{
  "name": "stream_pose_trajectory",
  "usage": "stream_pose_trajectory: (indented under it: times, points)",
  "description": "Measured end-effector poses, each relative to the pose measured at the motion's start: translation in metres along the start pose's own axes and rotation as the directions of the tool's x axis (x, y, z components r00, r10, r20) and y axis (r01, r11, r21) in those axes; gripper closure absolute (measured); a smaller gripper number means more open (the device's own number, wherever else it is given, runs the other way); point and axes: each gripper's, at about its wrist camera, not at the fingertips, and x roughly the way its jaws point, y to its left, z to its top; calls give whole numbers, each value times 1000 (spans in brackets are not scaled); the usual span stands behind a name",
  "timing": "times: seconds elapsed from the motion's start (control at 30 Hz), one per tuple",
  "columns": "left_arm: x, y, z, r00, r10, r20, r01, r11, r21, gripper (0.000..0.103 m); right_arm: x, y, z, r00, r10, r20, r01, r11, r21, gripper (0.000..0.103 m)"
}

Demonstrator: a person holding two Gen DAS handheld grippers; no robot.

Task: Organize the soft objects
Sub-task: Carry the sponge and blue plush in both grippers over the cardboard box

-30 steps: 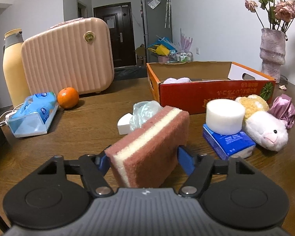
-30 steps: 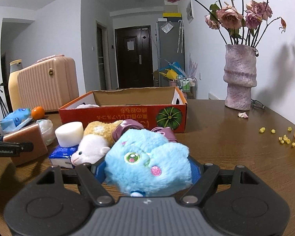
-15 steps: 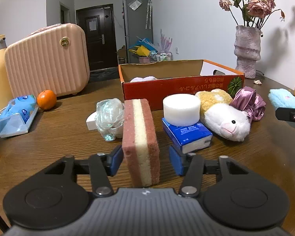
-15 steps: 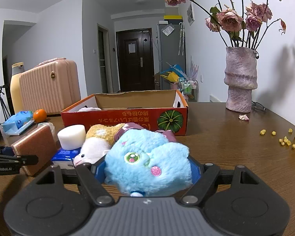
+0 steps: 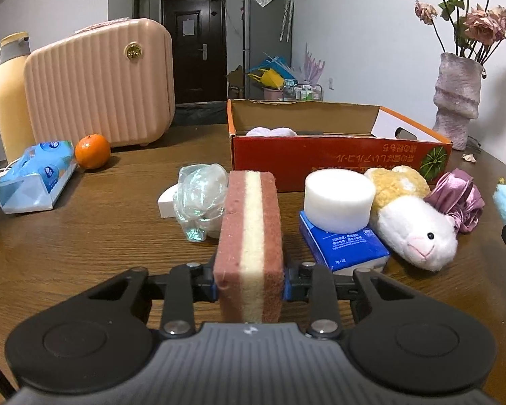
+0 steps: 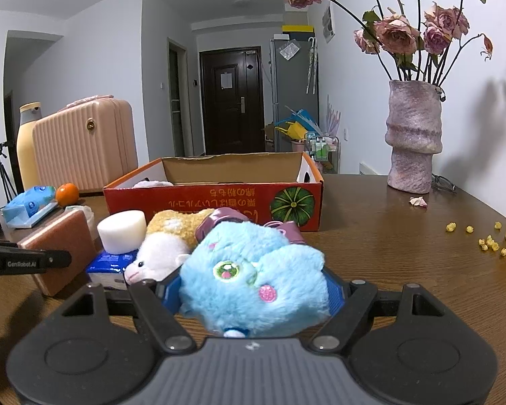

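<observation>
Soft things gathered before the box.
The sponge, red-brown with a cream middle layer, stands on edge. The blue plush lies on its side. A white foam disc sits on a tissue pack; the white-and-tan plush and purple scrunchie lie beside it on the table.

Ahead of the left gripper, a crumpled clear plastic bag sat just left of the straight line forward, and a white foam cylinder on a blue tissue pack just right, leaving a narrow lane. The open orange cardboard box blocked that lane beyond. Bare brown wooden table lay open to the left.
</observation>
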Motion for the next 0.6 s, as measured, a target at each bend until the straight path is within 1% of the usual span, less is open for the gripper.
stream_pose_trajectory:
  times: [0.13,0.3,0.4,0.6]
  points:
    - [-2,-3,0,1000,10,13,-10,1000,-6,71,-2,0,0,1000,1,13,-1,1000,-1,26]
    - [-14,-3,3,997,32,64,-30,999,-32,71,-4,0,0,1000,3,28,-3,1000,-1,26]
    - [-22,-2,6,996,31,89,-26,998,-63,71,-5,1,1,999,5,38,-5,1000,-1,26]
    - [-36,-4,12,991,25,131,-14,996,-85,71,-8,3,4,997,0,74,0,1000,-4,26]
